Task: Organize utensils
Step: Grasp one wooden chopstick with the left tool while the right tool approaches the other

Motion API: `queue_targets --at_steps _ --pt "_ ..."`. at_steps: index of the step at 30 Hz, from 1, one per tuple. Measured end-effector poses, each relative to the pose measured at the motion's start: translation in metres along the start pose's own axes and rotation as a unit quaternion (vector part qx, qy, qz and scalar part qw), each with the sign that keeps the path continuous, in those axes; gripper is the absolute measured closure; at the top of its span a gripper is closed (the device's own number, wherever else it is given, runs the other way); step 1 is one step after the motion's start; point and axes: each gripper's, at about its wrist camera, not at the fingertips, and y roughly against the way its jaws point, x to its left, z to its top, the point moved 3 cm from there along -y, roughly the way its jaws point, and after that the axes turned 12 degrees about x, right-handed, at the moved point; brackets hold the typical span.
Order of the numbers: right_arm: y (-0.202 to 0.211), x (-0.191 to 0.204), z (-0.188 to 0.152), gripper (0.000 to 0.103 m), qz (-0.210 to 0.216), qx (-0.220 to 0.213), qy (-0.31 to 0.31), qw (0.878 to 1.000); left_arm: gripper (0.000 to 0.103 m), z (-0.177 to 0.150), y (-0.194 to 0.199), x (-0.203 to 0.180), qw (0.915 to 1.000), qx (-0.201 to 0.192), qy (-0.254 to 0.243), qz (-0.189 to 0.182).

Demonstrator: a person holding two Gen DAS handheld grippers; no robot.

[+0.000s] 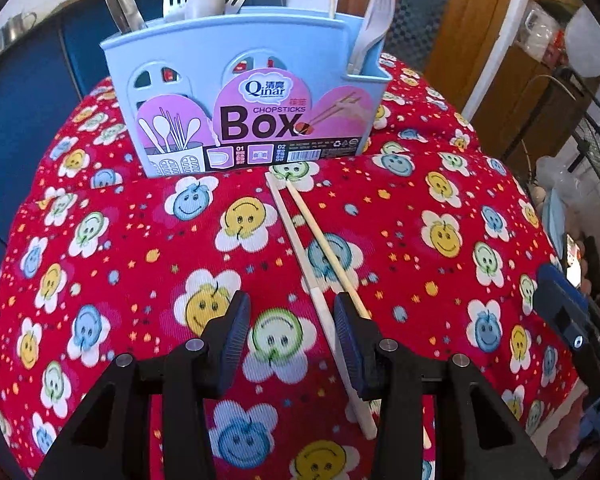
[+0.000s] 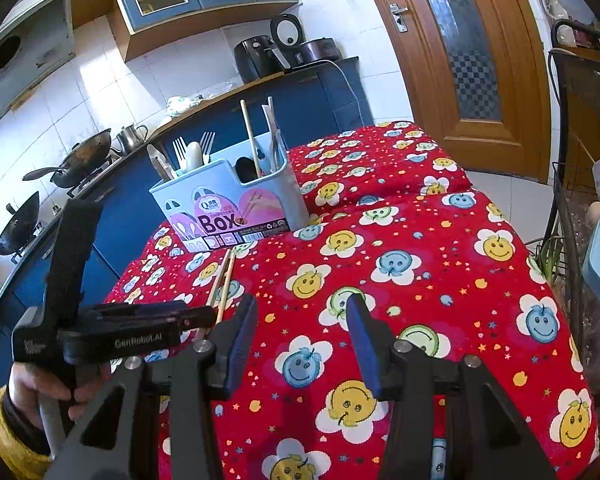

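A light blue chopsticks box [image 1: 244, 92] stands at the far side of the red smiley-print cloth [image 1: 120, 240]. It holds forks, a spoon and tongs on its left and a chopstick and pale utensils on its right. Two pale chopsticks [image 1: 312, 248] lie on the cloth in front of it. My left gripper [image 1: 290, 322] is open low over the cloth, one chopstick between its fingers, the other under its right finger [image 1: 350, 344]. My right gripper [image 2: 302, 334] is open and empty above the cloth; the box [image 2: 224, 196] and chopsticks [image 2: 224, 280] lie to its front left.
The cloth-covered table [image 2: 420, 240] drops off at the left toward blue cabinets [image 2: 112, 216] and a stove with woks [image 2: 80, 156]. A wire rack [image 2: 580, 200] stands at the right edge. A wooden door [image 2: 472, 48] is behind.
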Motion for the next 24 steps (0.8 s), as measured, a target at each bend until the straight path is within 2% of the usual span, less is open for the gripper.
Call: queue_targets --at_steps 7,10,11,14,20,24 --pt "-0.006 -0.002 0.000 0.054 0.000 0.008 -0.003 1.000 0.067 0.024 -0.005 0.011 0.9990 0.022 0.009 -0.037" --pt "-0.008 -0.002 0.000 0.054 0.000 0.012 -0.003 1.000 0.076 0.031 -0.007 0.014 0.9987 0.025 0.014 -0.043" --pt "-0.009 -0.001 0.000 0.054 0.000 0.013 -0.002 1.000 0.083 0.032 -0.007 0.015 0.9985 0.026 0.016 -0.045" --pt "-0.013 -0.001 0.000 0.054 0.002 0.019 -0.002 1.000 0.094 0.032 -0.008 0.020 0.9957 0.030 0.033 -0.081" --pt "-0.018 0.004 0.002 0.054 0.000 0.030 0.009 1.000 0.098 0.018 -0.001 0.034 0.9901 0.015 0.066 -0.123" --pt "-0.021 0.013 0.006 0.054 -0.007 0.038 0.027 0.999 0.098 0.002 0.016 0.048 0.9881 -0.022 0.079 -0.130"
